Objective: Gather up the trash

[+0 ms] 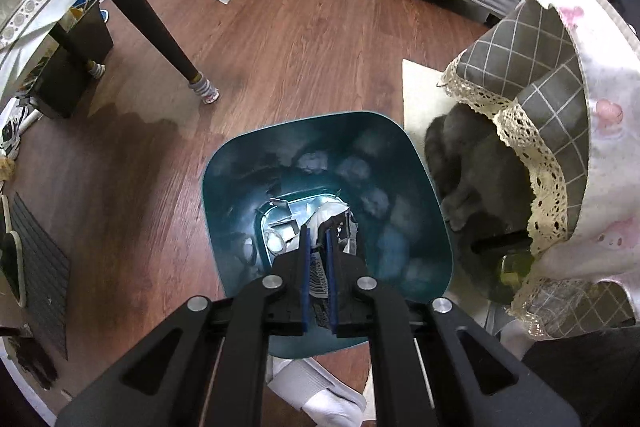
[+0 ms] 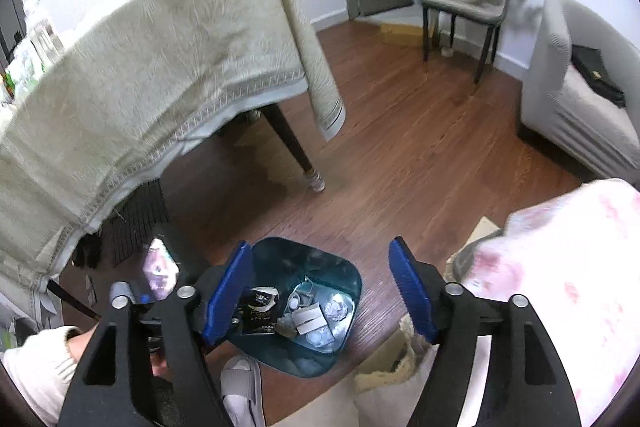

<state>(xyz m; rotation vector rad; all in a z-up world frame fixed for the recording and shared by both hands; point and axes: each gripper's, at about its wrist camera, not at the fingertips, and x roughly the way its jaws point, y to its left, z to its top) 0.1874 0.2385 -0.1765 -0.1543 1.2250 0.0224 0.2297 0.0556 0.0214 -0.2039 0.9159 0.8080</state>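
Over the teal bin [image 1: 320, 131] on the floor, the left gripper [image 1: 319, 233] pinches a black-and-white wrapper [image 1: 340, 227] above its opening; the right gripper [image 2: 320, 291], spread wide, hangs at 12 o'clock of the bin.

My left claw [image 1: 318, 251]: matt black plastic arms, bright metal pivot bolts, ribbed blue rubbery pads, clamped on a crinkly black-and-white printed wrapper [image 1: 336, 227], glossy film look. My right claw [image 2: 322, 291]: same build, same ribbed blue pads [image 2: 412, 291]. Bin [image 1: 224, 187]: teal plastic, smooth and glossy inside, reflections all over the walls. Inside it: crumpled white paper [image 2: 335, 309], a flat card piece [image 2: 308, 319], a black glossy sachet [image 2: 260, 309]. Floor [image 1: 300, 47]: wood-look planks, satin sheen. Table cloth [image 2: 160, 67]: pale woven fabric, matt, with a patterned border. Grey checked cloth [image 1: 536, 67] with a cream lace edge.
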